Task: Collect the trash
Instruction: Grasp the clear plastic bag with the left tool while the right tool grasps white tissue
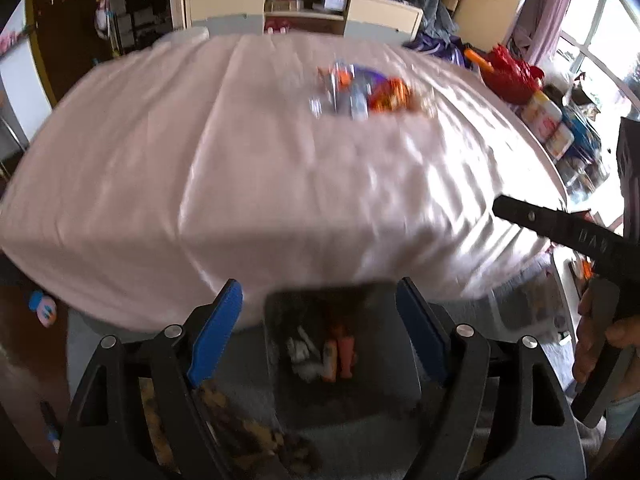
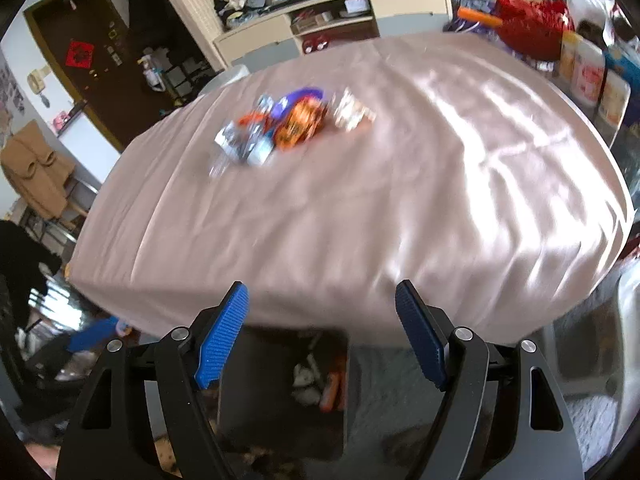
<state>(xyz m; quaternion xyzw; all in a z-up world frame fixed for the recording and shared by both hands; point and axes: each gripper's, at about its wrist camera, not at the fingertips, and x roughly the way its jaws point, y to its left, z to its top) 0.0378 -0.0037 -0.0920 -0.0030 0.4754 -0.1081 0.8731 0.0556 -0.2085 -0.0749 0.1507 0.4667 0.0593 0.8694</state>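
Daylight from the tall paned window [image 1: 592, 40] to my right glares off the pale pink satin tablecloth [image 1: 280, 184]. Both views smear with motion blur; fisheye edges bend and darken.

Bench [image 2: 360, 208]: it fills the middle of both views.
Wrappers [image 2: 280, 124]: a heap on the bench, at 11 o'clock in the right wrist view.
Bin [image 2: 280, 392]: on the floor before the bench's near edge, at 6 o'clock.
Trash [image 2: 316, 380]: inside the bin.
Cabinet [image 2: 332, 20]: behind the bench, at 12 o'clock.
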